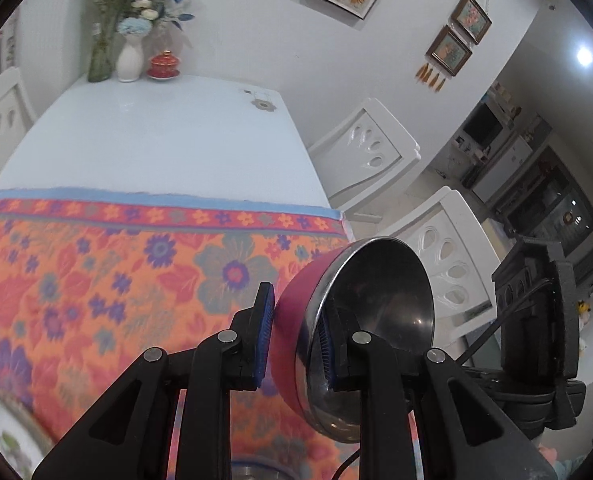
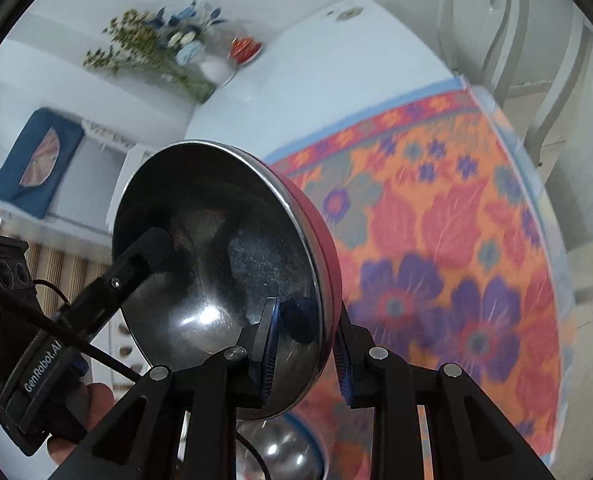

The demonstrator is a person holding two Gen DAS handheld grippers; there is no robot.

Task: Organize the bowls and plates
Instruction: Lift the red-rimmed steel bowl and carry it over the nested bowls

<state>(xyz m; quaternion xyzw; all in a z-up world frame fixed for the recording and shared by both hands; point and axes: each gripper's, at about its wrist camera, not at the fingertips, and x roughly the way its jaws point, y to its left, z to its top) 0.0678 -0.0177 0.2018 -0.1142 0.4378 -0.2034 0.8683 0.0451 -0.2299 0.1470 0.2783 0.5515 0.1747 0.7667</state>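
Nearest us, our left gripper (image 1: 296, 340) and right gripper (image 2: 304, 344) each pinch the rim of the red-sided, steel-lined bowl (image 1: 360, 320), tilted above the floral orange tablecloth (image 1: 96, 280); we should keep both grips matched and level it before setting down.

A second metal bowl (image 2: 280, 452) is cut off by the bottom edge behind the gripper arms. The patterned plate (image 1: 4, 432) is blurred and cropped.
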